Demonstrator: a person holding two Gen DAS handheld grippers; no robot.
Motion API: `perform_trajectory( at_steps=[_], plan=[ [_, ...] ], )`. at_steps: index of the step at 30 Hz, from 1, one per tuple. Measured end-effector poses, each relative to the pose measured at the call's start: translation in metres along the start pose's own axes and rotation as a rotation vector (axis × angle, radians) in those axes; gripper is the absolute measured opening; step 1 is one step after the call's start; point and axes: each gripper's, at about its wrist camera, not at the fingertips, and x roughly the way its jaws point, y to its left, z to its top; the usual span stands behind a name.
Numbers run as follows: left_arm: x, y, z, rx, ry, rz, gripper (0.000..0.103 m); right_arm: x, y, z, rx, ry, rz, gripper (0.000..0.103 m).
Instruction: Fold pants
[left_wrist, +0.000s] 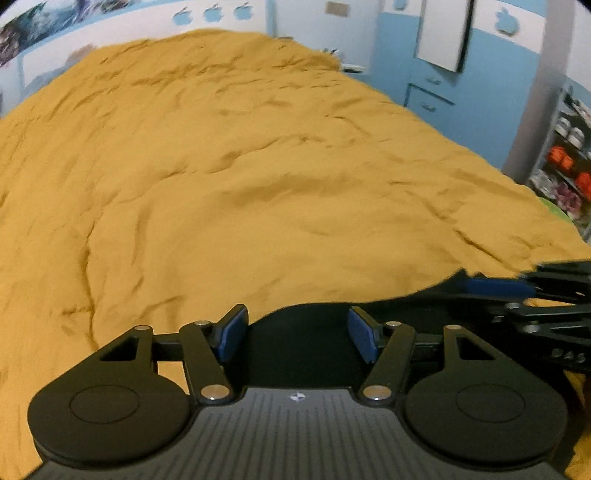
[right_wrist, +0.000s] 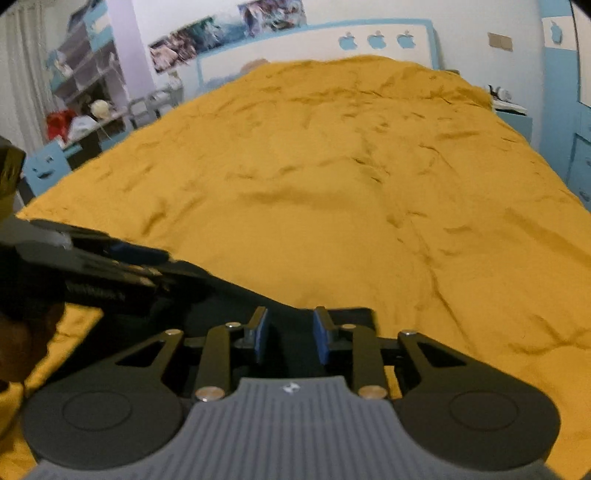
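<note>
The dark, soft fabric pants (left_wrist: 306, 343) lie at the near edge of the mustard-yellow bedspread (left_wrist: 258, 166). The left gripper (left_wrist: 298, 335) stands wide open over them. The right gripper (right_wrist: 290, 338) fingers are narrowed, though I cannot tell if they pinch cloth. Both should probably grip one edge evenly before lifting.

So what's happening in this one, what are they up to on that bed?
A person is working on dark pants lying at the near edge of a bed under a mustard-yellow bedspread, with tongs in each hand. The left tongs stand wide open with dark cloth between the pads, not pinched. The right tongs are narrower, over the same dark cloth; whether their pads press on it is unclear. No fold is visible yet.
</note>
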Motion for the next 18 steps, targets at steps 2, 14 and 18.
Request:
perform_trajectory(
  at_steps=[2,14,18],
  plan=[
    [-0.003,0.013,0.0,-0.039,-0.006,0.008,0.077,-0.002,-0.009,-0.002,0.022,0.017,-0.02,0.014],
    [-0.057,0.079,-0.032,-0.313,0.091,-0.266,0.078,-0.059,-0.07,-0.032,0.411,0.093,0.262,0.066],
    [-0.041,0.085,-0.043,-0.376,0.148,-0.359,0.078,-0.05,-0.074,-0.047,0.457,0.165,0.322,0.066]
  ],
)
